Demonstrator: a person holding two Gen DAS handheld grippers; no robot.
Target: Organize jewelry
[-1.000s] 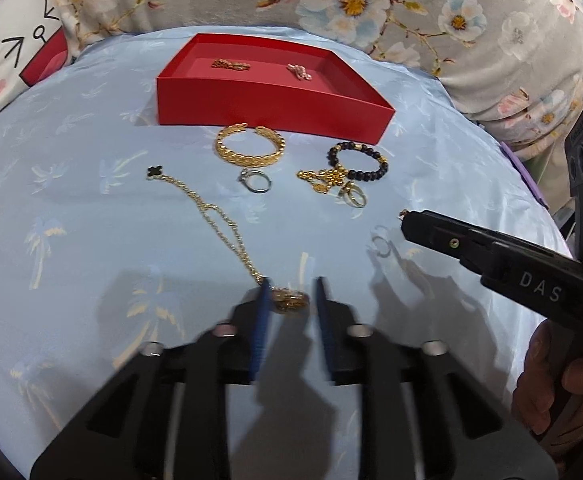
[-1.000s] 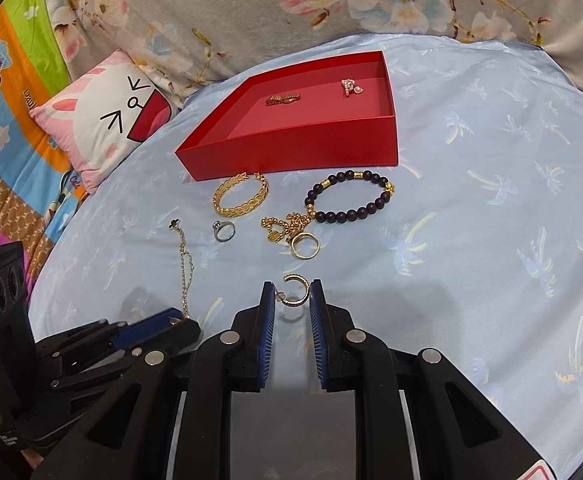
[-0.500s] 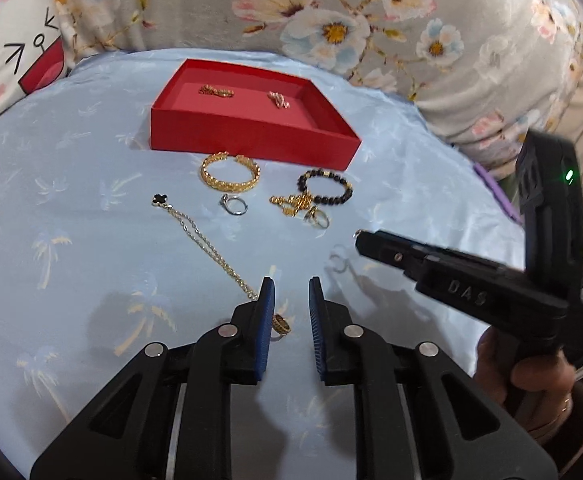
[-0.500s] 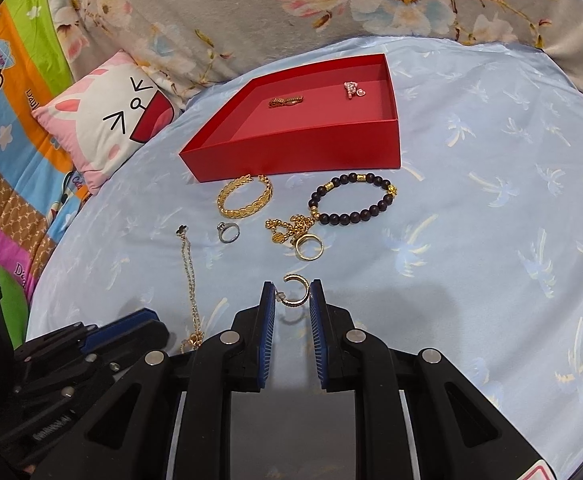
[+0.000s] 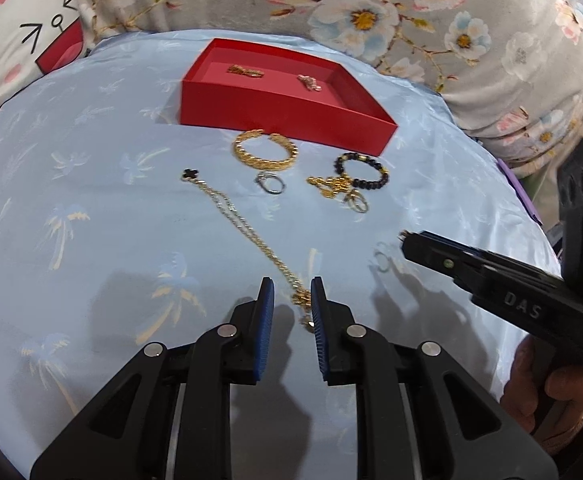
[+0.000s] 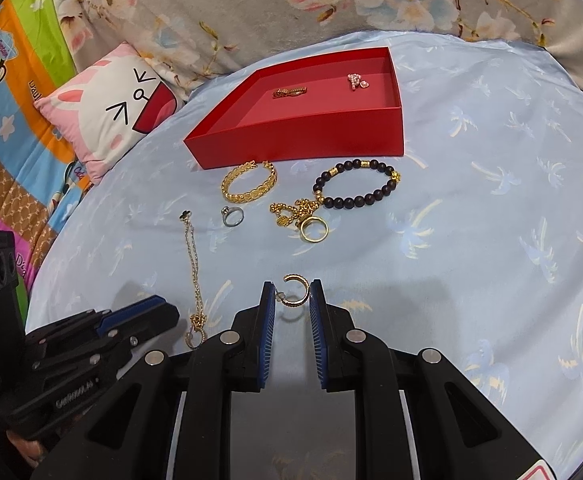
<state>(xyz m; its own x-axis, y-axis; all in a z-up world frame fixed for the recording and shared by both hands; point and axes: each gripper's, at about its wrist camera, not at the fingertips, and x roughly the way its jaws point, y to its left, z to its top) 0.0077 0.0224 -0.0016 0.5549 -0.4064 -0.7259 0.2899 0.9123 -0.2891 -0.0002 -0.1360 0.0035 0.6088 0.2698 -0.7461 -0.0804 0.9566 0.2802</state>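
A: Left gripper [image 5: 291, 300] parted, straddling the clasp end of the gold chain [image 5: 247, 232]. Nothing gripped.

B: Right gripper [image 6: 292, 300] parted too, small hoop earring [image 6: 294, 291] loose between the pads. Light, slippery; probably best pinched across the band.

A: Chain limp; best lifted by the clasp. Red tray [image 6: 303, 136] waiting at the blue cloth's [image 6: 491, 240] far edge.

Right gripper [image 5: 405, 240] side: raised letters "DAS".
Striped bedspread [image 6: 7, 92] cartoon monkey's cap: "Captain", barely legible.
Left gripper [image 6: 163, 312] body: embossed lettering, too blurred to read.
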